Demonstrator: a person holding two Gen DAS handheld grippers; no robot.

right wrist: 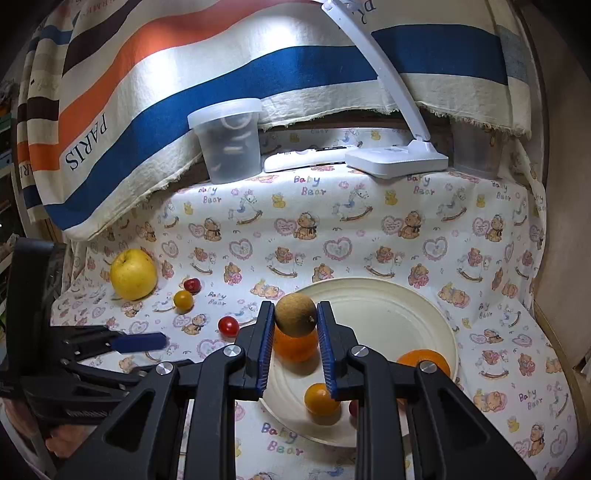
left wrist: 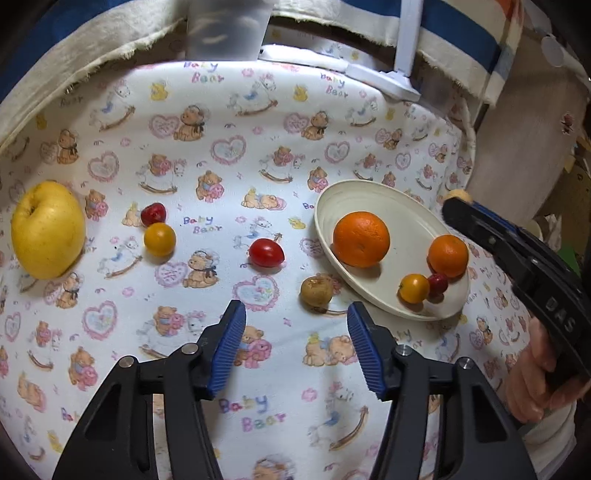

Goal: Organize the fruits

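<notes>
Right wrist view: I see my right gripper (right wrist: 295, 334) clamped on a brown longan (right wrist: 296, 314), held above the cream plate (right wrist: 406, 314). Two oranges and small tomatoes lie in that plate. My left gripper (left wrist: 296, 345) stands parted, gripping nothing, near a second longan (left wrist: 316, 291) just beside the plate's rim.

In the right wrist view, the right gripper (right wrist: 295, 323) arms cover part of the rear orange (right wrist: 295, 347), most of the second orange (right wrist: 424, 360) and nearly all of the small red fruit (right wrist: 353, 407) on the plate (right wrist: 388, 306). The frosted container (right wrist: 229, 140) contents are indistinct. In the left wrist view, the container (left wrist: 227, 29) is blurred and cut off by the top edge.
</notes>
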